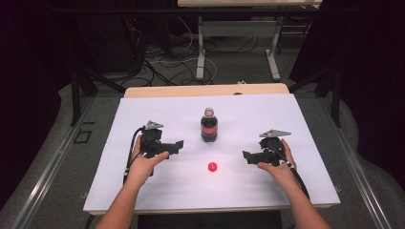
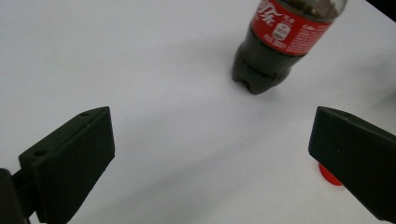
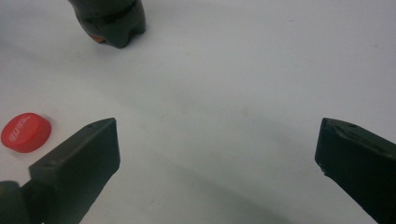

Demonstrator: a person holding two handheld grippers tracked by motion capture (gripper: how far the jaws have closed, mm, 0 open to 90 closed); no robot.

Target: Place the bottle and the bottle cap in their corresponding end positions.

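Note:
A dark cola bottle point(image 1: 208, 125) with a red label stands upright near the middle of the white table point(image 1: 143, 191), uncapped as far as I can tell. Its red cap point(image 1: 212, 166) lies on the table in front of it. My left gripper point(image 1: 177, 145) rests left of the bottle, jaws open and empty. My right gripper point(image 1: 247, 156) rests to the right, also open and empty. In the left gripper view the bottle point(image 2: 275, 46) is ahead to the right and the cap point(image 2: 328, 175) peeks from behind the right jaw. The right gripper view shows the bottle's base point(image 3: 112, 21) and the cap point(image 3: 25, 132) at left.
The white table ends in a wooden strip point(image 1: 205, 89) at the back. Beyond it stand a table frame point(image 1: 239, 43) and loose cables point(image 1: 167, 62) on the floor. Dark curtains close both sides.

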